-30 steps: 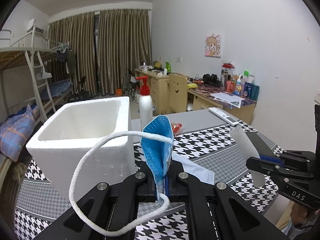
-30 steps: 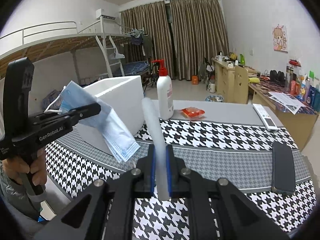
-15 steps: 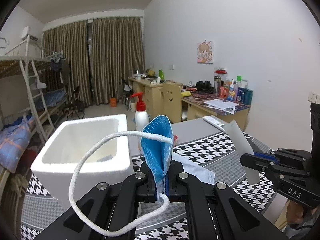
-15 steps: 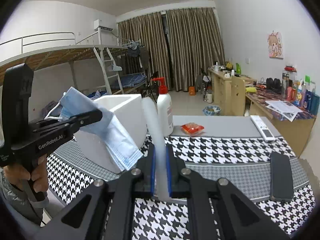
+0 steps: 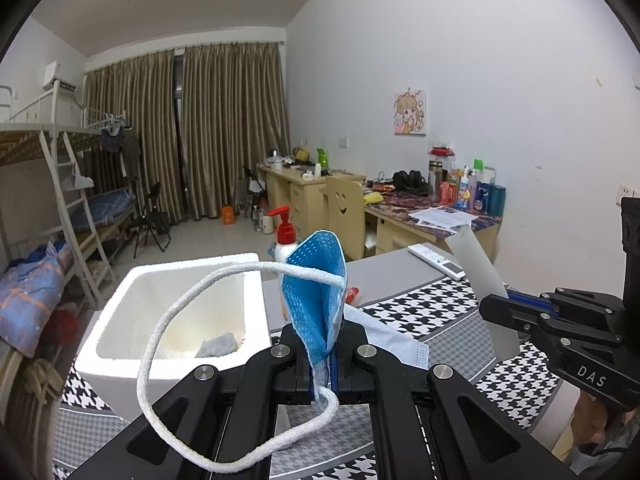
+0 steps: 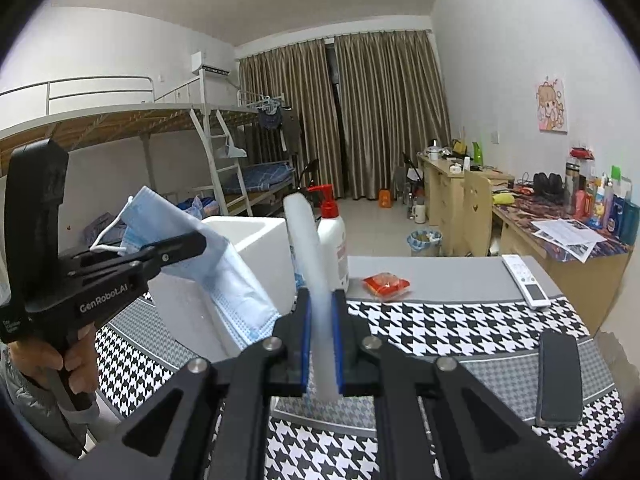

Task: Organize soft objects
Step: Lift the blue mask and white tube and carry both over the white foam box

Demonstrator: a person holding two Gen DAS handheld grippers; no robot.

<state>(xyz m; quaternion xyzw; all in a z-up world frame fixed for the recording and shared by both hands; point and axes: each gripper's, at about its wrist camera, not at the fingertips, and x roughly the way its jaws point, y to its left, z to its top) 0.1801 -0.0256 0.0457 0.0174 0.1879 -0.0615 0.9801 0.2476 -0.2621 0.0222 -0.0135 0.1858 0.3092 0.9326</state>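
- The face mask (image 5: 316,292) is up in the air, not on the table: my left gripper (image 5: 326,364) is clamped on its folded edge, blue layers standing upright out of the jaws.
- Its white ear loop (image 5: 180,308) arcs wide to the left and curls back under my fingers, dangling loose.
- In the right wrist view the mask (image 6: 216,276) hangs down from the left gripper (image 6: 188,246), long axis sloping toward the table, in front of the foam box's near wall.
- The foam box (image 5: 120,360) sits just ahead and left of my left jaws, mouth open upward, with something grey (image 5: 216,346) already lying inside.
- So the left hand is clearly the nearer one to that box; I judge the drop is forward and left, over the rim.
- My right gripper (image 6: 320,344) is clenched on a pale, translucent strip (image 6: 310,264) that stands up and leans slightly left.
- From the left camera that strip (image 5: 480,280) is off to the right, well apart from the box, above the houndstooth cloth (image 6: 440,332).
- Risk as I see it: the loose loop could snag on the box's rim.
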